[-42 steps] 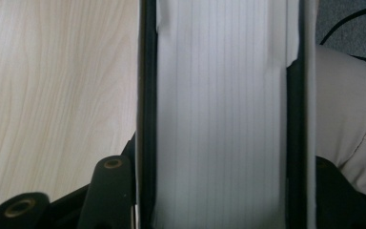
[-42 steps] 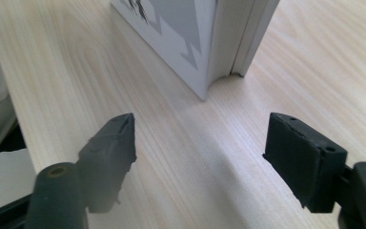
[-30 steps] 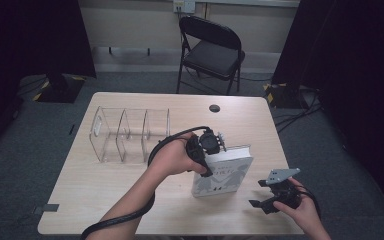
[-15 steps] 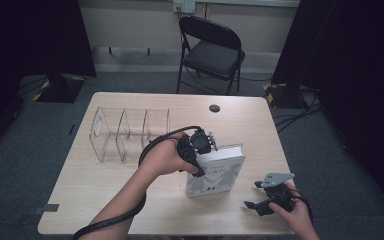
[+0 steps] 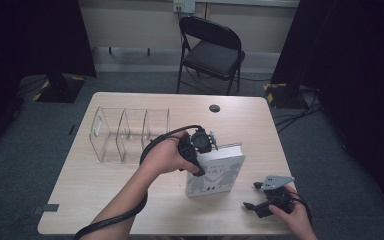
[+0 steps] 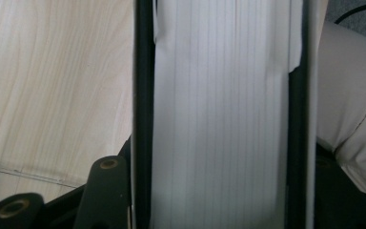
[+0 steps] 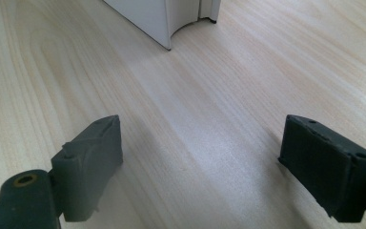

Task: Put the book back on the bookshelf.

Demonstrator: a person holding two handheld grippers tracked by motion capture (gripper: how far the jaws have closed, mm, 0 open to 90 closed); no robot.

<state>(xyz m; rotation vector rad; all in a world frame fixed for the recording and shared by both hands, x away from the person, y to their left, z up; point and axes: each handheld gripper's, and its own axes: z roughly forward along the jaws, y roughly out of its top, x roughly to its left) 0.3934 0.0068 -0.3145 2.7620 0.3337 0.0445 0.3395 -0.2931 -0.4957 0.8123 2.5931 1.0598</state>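
a clear divider rack (image 5: pixel 130 132) stands on the wooden table (image 5: pixel 100 195)'s left half. a small dark disc (image 5: pixel 214 108) lies near the far edge. a black folding chair (image 5: pixel 211 52) stands beyond.

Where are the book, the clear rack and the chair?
book (image 5: pixel 219 176): high view, on its front cover.
clear rack (image 5: pixel 130 134): high view, on a middle divider.
chair (image 5: pixel 214 54): high view, on its seat.
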